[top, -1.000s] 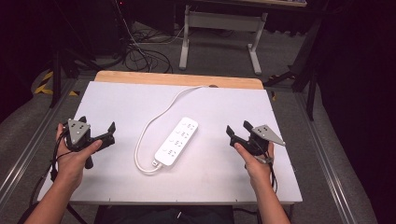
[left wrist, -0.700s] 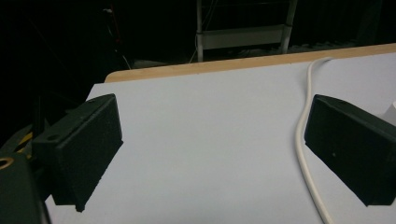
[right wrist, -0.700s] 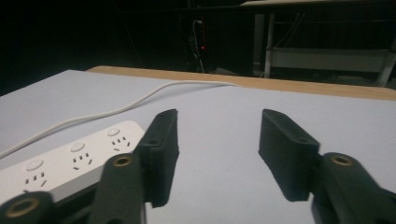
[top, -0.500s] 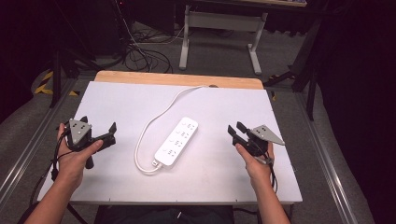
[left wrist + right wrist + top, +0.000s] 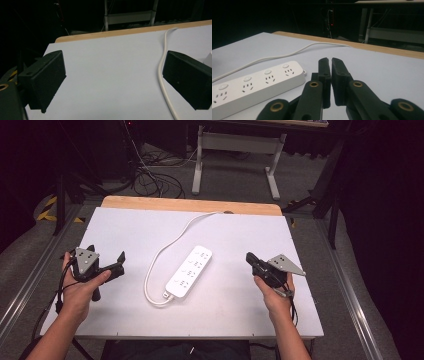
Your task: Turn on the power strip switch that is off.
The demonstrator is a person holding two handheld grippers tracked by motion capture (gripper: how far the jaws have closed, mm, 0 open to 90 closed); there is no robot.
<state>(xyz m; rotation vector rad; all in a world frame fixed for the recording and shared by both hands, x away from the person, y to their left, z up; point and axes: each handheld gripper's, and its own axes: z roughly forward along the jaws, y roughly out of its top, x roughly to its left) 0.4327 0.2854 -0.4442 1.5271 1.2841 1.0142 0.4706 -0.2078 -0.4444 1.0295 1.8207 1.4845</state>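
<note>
**Right tool just snapped shut on nothing, power strip untouched**

Going left to right. The left tool (image 5: 102,265) sits in the person's left hand over the near left part of the desk (image 5: 125,227), jaws spread wide with only bare white surface between them. Compared with the earlier shots it looks the same, same spot and same spread.

In the middle, the white power strip (image 5: 189,271) lies diagonally on the desk, its cable (image 5: 165,251) looping round its near end and running off toward the far edge. It's well apart from both tools and hasn't budged.

The right tool (image 5: 251,260) is where the change is: its jaws have just been closing and now stand together with nothing caught between them. A second ago they were clearly apart. The hand itself hasn't shifted. My read: just a warm-up squeeze, since it'd need to reopen before grabbing the strip.
</note>
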